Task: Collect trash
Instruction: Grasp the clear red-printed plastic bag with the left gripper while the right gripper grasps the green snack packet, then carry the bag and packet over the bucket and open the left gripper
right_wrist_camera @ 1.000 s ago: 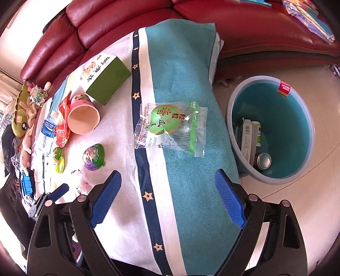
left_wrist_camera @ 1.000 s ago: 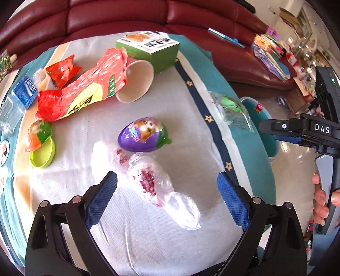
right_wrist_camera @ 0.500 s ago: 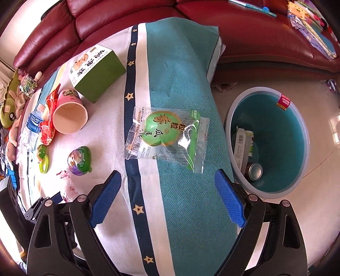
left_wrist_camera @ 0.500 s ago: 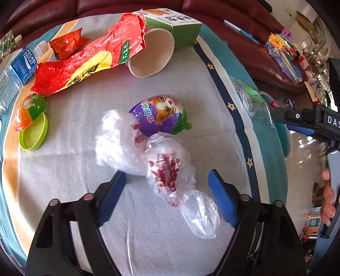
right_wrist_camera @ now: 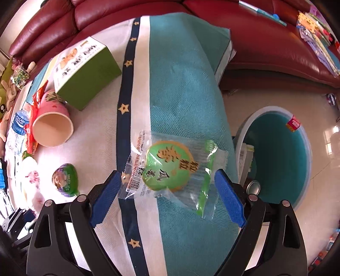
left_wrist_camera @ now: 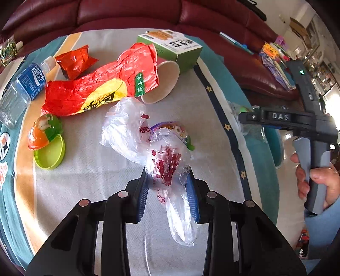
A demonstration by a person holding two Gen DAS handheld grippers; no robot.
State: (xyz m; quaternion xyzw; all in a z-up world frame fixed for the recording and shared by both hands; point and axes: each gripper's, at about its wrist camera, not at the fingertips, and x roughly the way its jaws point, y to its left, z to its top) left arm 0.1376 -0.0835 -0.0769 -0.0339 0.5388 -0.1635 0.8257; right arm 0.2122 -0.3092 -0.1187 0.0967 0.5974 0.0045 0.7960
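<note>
A low table under a white, teal and navy star-trimmed cloth (right_wrist_camera: 180, 89) stands before a red leather sofa (left_wrist_camera: 131, 14), with a teal bin (right_wrist_camera: 306, 152) on the tiled floor just off the table's right edge. Taking the egg toy (left_wrist_camera: 170, 127) near the cloth's middle as landmark: far to its left lie a bottle (left_wrist_camera: 23, 85) and, nearer, a green lid (left_wrist_camera: 50, 154) with an orange-green capsule resting on its rim; behind the egg to the left sprawls a red wrapper (left_wrist_camera: 102, 85) over a tipped cup (left_wrist_camera: 161, 82), with a green box (left_wrist_camera: 172, 47) behind that. Directly in front of the egg, partly covering it, is the clear bag (left_wrist_camera: 148, 148), its long axis running from behind-left toward the camera. The left gripper (left_wrist_camera: 167, 186) has its blue pads pressed in on the bag's narrow near portion, pinching it, with the tail trailing back between the fingers. To the egg's right, across the navy stripe, a green-printed packet (right_wrist_camera: 170, 165) lies flat on the teal band, its long side crosswise to the right gripper (right_wrist_camera: 167, 197), whose jaws are spread wide with one pad off each short end of the packet, not touching it. The bin is right of that packet, so the right gripper is far nearer to it; the bag would likely have to cross the whole table to reach it.
</note>
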